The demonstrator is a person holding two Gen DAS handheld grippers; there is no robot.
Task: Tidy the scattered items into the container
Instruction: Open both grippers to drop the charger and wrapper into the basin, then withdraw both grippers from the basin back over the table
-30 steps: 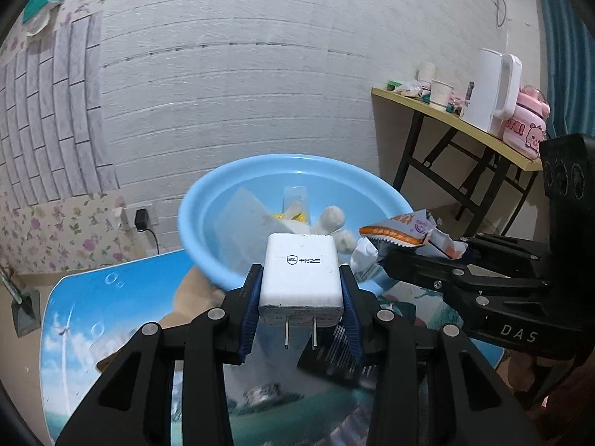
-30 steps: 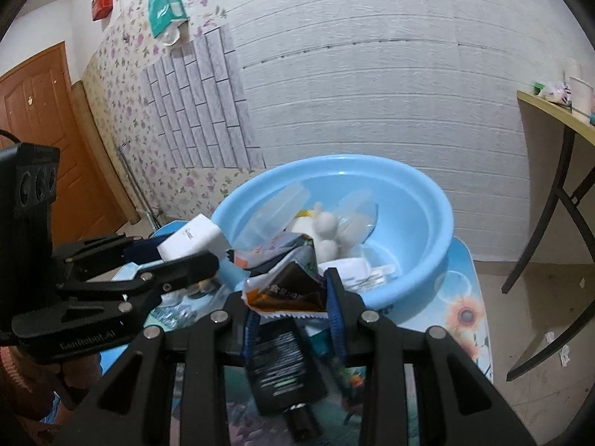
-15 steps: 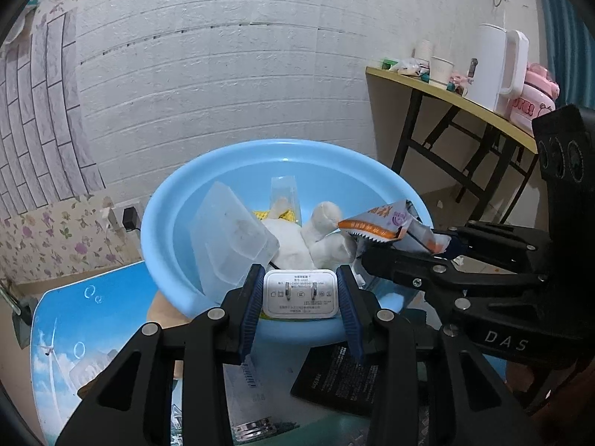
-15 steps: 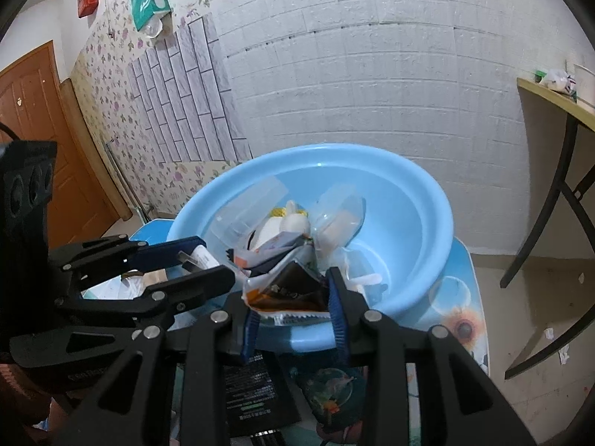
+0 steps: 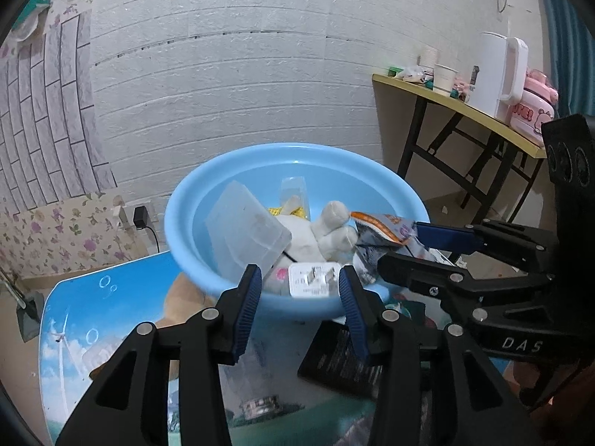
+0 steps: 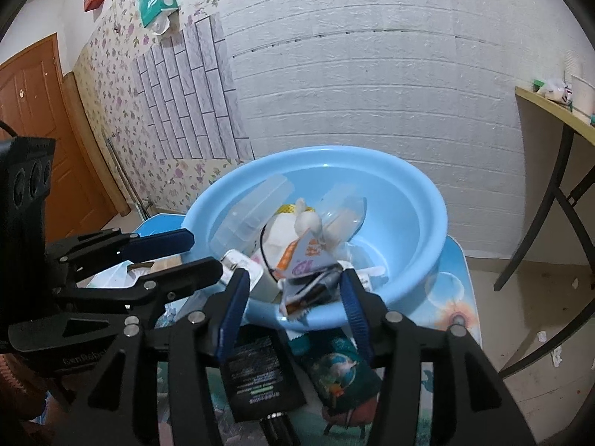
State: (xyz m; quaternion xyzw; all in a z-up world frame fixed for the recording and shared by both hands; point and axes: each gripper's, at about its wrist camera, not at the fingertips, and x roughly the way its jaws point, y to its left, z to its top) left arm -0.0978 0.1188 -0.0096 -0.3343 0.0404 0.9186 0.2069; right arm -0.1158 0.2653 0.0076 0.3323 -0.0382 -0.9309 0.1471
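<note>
Both jaws just opened, freeing charger point(image 5: 311, 280) beside "DAS" gripper point(image 5: 394, 249).

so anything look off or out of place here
Mostly not. The white charger and snack packet are dropping from just-opened jaws into the blue basin. A black packet lies outside it on the table.

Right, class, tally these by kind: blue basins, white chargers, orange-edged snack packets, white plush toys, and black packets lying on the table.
Blue basin: 1
White charger: 1
Orange-edged snack packet: 1
White plush toy: 1
Black packet: 1
Total: 5
</note>
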